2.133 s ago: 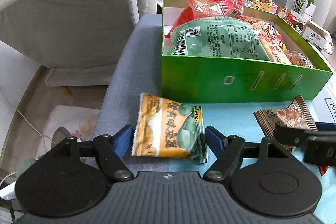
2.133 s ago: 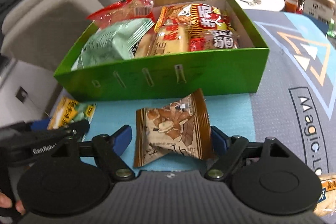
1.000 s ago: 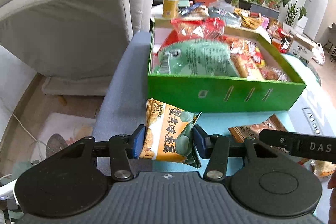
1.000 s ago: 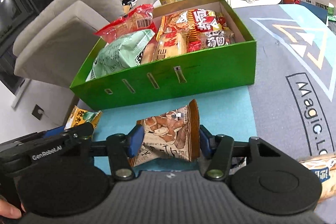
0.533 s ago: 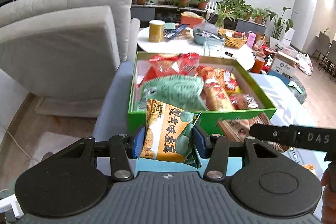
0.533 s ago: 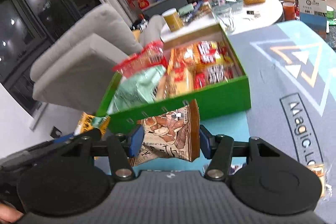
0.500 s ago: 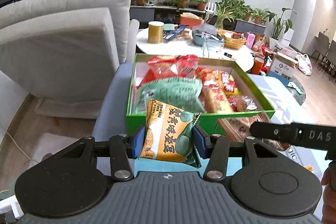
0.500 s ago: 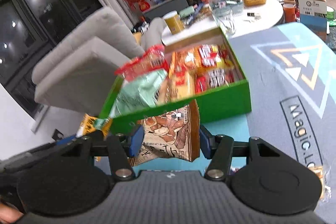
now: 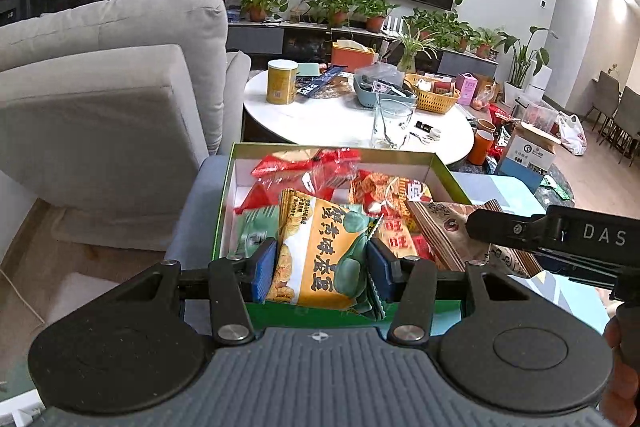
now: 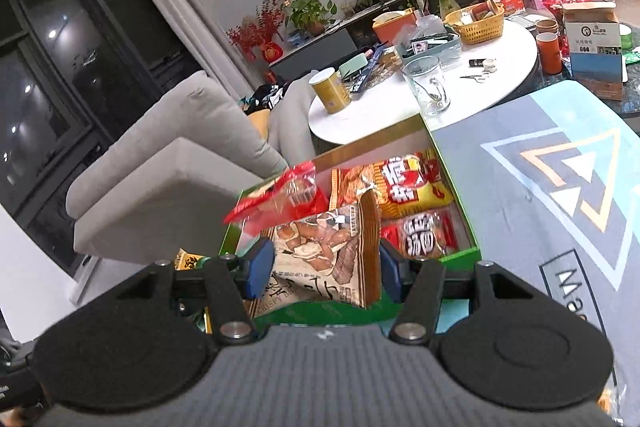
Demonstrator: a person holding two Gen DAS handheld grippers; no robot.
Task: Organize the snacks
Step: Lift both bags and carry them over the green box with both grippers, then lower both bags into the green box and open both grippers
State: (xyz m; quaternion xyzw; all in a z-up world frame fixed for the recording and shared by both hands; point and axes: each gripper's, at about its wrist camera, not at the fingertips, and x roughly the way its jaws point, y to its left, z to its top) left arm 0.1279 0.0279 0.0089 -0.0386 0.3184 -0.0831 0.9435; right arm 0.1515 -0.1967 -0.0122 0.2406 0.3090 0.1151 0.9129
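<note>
My left gripper [image 9: 320, 273] is shut on an orange snack packet with green beans printed on it [image 9: 320, 251] and holds it in the air above the near side of the green box [image 9: 224, 187]. My right gripper [image 10: 326, 273] is shut on a brown mushroom-crisp packet [image 10: 320, 259], also raised over the green box [image 10: 452, 179]. The box holds several packets: red, green and yellow ones. The brown packet also shows in the left wrist view [image 9: 444, 227], to the right of the orange one.
The box stands on a grey and blue mat [image 10: 560, 187]. A grey sofa [image 9: 100, 99] is to the left. Behind the box is a round white table [image 9: 360, 123] with a yellow can [image 9: 282, 81], a glass mug [image 10: 428, 87] and baskets.
Both grippers closed on their packets, lifted them off the mat and carried them up and forward over the green box.
</note>
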